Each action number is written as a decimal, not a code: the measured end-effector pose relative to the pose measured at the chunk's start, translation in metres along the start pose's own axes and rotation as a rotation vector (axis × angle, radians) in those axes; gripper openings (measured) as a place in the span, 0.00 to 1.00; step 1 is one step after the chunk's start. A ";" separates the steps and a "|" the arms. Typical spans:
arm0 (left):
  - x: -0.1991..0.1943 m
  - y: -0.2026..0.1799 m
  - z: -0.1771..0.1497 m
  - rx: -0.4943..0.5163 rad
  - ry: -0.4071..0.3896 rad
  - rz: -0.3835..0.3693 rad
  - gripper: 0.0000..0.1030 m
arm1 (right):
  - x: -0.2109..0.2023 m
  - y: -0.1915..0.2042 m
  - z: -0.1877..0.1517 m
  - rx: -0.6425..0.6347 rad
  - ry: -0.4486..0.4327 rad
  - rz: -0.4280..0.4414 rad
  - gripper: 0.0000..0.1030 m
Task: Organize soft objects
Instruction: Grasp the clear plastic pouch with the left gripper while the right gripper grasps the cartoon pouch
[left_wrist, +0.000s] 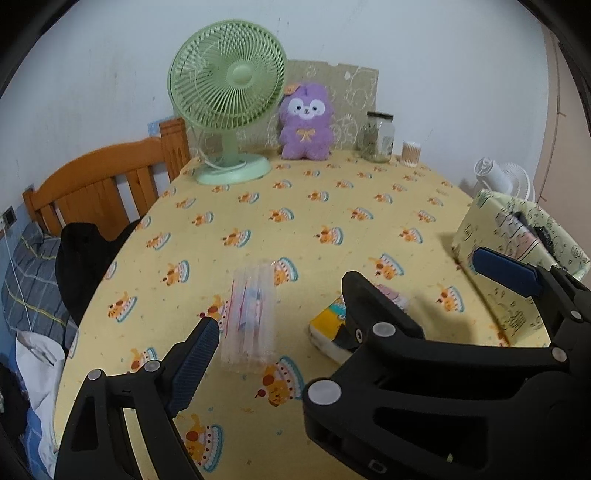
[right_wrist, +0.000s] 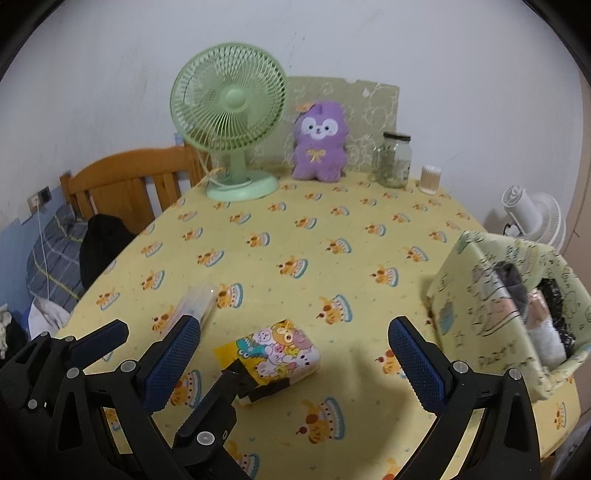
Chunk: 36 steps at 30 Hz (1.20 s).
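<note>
Bench (right_wrist: 369, 266) under yellow cloth, against white wall; fan (right_wrist: 229, 107) far left. Tissue pack (right_wrist: 273, 354) near centre, storage bin (right_wrist: 458, 295) right. Right tool (right_wrist: 295, 365) wide, empty; left tool (left_wrist: 277, 306) wide, empty.

Soft, even indoor light, faint shadows, strong fisheye bending, perhaps slight blur.
</note>
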<state>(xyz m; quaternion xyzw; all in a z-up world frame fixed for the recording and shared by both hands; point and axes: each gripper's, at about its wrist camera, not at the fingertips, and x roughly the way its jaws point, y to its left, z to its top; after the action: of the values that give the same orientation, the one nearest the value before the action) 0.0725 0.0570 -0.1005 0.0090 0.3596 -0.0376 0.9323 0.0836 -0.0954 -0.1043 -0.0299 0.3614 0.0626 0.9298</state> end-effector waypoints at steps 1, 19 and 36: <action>0.003 0.001 -0.001 -0.001 0.008 0.001 0.88 | 0.004 0.001 -0.001 -0.001 0.009 0.002 1.00; 0.040 0.027 -0.016 -0.027 0.131 0.073 0.88 | 0.054 0.019 -0.016 -0.039 0.153 0.005 1.00; 0.058 0.027 -0.003 0.031 0.156 0.087 0.89 | 0.083 0.010 -0.014 0.035 0.225 0.038 0.83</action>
<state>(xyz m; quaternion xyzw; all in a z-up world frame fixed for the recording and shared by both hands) 0.1151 0.0805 -0.1419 0.0417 0.4297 -0.0019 0.9020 0.1335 -0.0793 -0.1711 -0.0138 0.4649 0.0700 0.8825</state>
